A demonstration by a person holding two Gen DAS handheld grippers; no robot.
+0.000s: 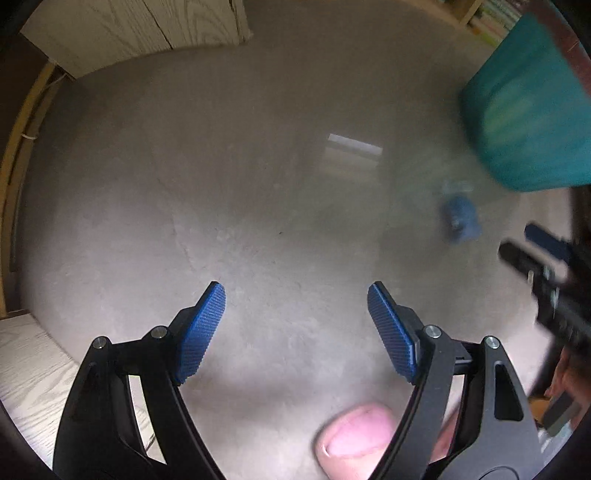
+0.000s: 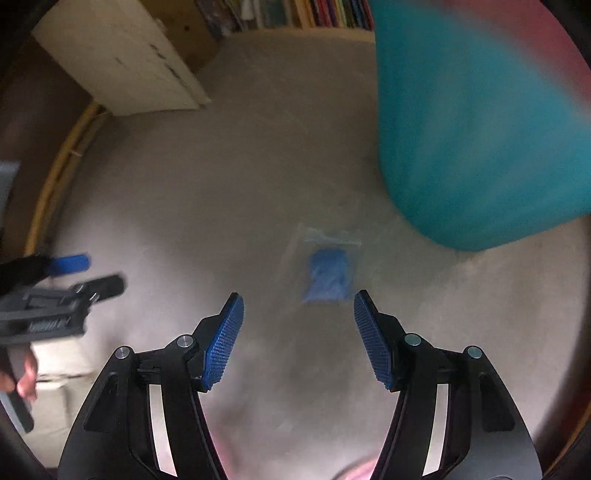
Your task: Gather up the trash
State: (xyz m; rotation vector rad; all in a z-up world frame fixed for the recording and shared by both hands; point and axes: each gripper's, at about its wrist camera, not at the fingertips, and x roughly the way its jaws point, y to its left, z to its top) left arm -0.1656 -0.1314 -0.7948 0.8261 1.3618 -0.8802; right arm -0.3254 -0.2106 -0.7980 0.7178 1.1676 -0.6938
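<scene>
A small clear plastic bag with blue contents [image 2: 328,275] lies on the grey carpet just ahead of my right gripper [image 2: 298,308], which is open and empty above it. The same bag shows blurred in the left wrist view [image 1: 461,219], far right of my left gripper [image 1: 296,299], which is open and empty over bare carpet. A teal bin [image 2: 476,147] stands right of the bag; it also shows in the left wrist view [image 1: 532,118]. Each gripper shows blurred in the other's view: the right one [image 1: 532,251], the left one [image 2: 88,273].
A pale wooden cabinet [image 2: 122,62] stands at the back left, with a bookshelf [image 2: 295,14] behind. A white strip of paper or light [image 1: 354,144] lies on the carpet. A wooden board [image 1: 29,369] is at the near left.
</scene>
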